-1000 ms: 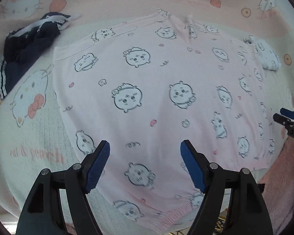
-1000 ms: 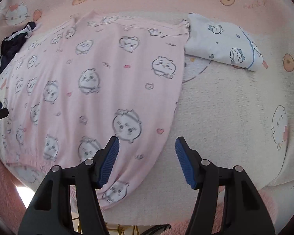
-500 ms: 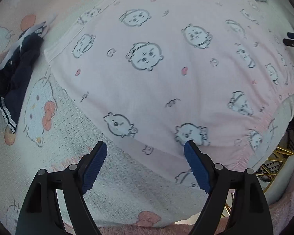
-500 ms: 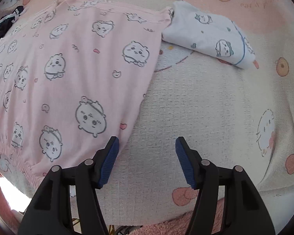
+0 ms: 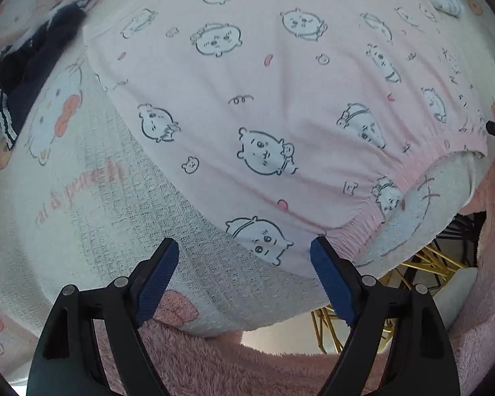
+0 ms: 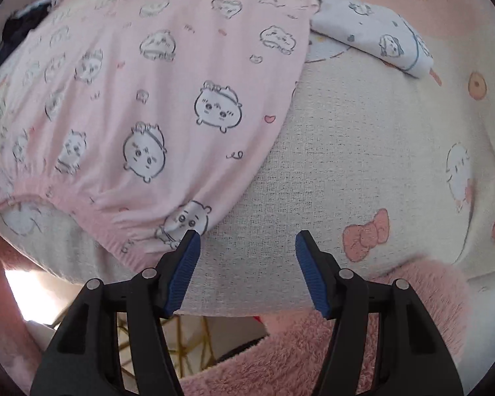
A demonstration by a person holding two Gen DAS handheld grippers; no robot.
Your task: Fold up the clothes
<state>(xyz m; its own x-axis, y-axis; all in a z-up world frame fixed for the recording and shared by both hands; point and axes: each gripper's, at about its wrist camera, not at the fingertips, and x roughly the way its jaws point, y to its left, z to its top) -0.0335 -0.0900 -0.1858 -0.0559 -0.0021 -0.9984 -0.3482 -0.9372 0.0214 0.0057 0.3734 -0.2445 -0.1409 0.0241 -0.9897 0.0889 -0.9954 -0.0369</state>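
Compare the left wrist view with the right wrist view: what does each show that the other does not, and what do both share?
Only the left wrist view shows the left gripper, open over the near left corner of the pink printed garment, and pink lettering on the bed cover.

Only the right wrist view shows the right gripper, open, its left finger beside the garment's near right corner, and a pink bow print on the cover.

Both show the pink garment spread flat with its elastic hem nearest, the dark navy garment and the folded white printed garment.
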